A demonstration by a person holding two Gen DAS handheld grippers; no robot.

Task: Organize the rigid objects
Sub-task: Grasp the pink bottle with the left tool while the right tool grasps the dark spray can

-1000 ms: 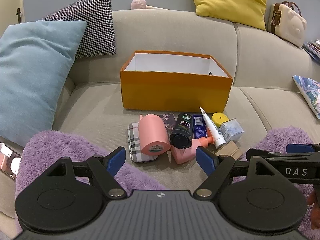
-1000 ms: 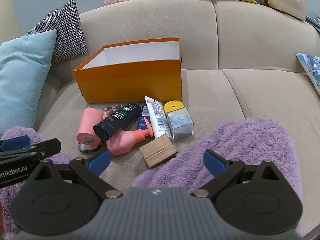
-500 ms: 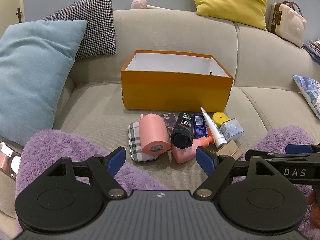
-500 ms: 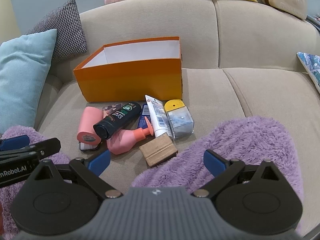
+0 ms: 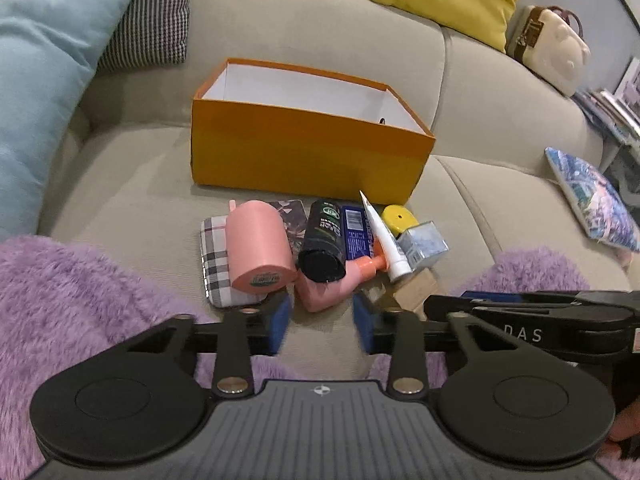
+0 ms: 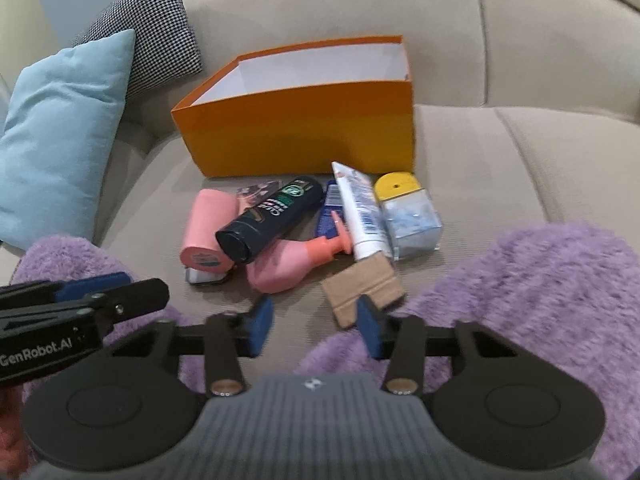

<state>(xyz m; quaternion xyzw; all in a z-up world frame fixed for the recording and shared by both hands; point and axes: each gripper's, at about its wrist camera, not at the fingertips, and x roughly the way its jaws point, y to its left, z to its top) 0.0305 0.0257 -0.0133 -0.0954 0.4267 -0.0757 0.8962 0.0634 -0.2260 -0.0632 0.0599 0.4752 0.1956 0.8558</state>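
Your left gripper and right gripper, fingers closing on nothing, hover before the dark bottle lying on the sofa, cap apparently toward you, base toward the orange box.

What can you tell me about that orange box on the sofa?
The orange box is an open, lidless rectangular carton, like a shoe box, orange outside and white inside. It sits upright on the beige sofa seat near the backrest. What shows of its inside holds nothing; the floor is mostly hidden. One end wall has a small dark hole. A heap of bottles lies just in front, close to its front wall. No fingers touch it.
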